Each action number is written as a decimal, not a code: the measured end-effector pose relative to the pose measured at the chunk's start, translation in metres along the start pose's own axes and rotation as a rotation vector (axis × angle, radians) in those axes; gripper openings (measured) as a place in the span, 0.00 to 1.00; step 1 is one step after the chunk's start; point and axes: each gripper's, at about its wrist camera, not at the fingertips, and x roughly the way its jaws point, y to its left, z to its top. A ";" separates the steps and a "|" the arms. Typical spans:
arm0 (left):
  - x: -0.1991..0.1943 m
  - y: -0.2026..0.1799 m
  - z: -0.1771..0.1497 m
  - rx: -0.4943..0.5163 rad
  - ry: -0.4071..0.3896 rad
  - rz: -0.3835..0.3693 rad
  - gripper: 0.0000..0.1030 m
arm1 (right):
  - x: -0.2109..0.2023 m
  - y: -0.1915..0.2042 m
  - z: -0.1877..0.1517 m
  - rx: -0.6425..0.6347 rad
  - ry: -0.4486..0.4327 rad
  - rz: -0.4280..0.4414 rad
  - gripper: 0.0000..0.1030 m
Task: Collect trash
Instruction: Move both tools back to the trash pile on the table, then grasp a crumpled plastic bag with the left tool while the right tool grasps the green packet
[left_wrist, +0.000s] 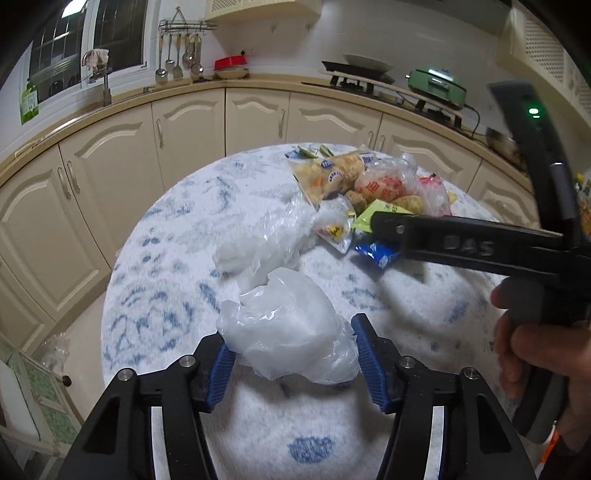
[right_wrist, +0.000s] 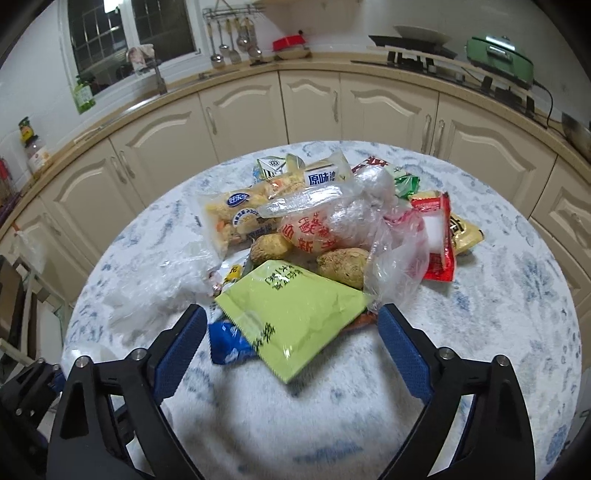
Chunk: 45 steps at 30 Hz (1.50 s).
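Your left claw (left_wrist: 291, 360) straddles a crumpled white plastic bag (left_wrist: 291, 332) on the desk (left_wrist: 166, 295), pads touching its sides. Your right claw (right_wrist: 291, 354) gapes, released, around a green packet (right_wrist: 291, 317); the trash heap (right_wrist: 332, 221) lies at twelve o'clock.

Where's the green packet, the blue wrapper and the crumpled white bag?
green packet (right_wrist: 291, 325), right wrist view, middle of its flat face
blue wrapper (right_wrist: 227, 343), right wrist view, its crinkled visible part
crumpled white bag (left_wrist: 291, 328), left wrist view, its bulging middle
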 end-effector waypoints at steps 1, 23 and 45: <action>0.002 0.000 0.000 0.007 -0.001 0.000 0.53 | 0.004 0.001 0.002 -0.001 0.003 -0.004 0.87; 0.017 -0.011 0.026 -0.005 -0.055 0.028 0.48 | -0.027 -0.053 -0.026 0.042 -0.042 0.106 0.27; 0.017 -0.034 0.022 0.028 -0.047 0.012 0.47 | -0.009 -0.065 -0.014 0.090 -0.013 0.070 0.73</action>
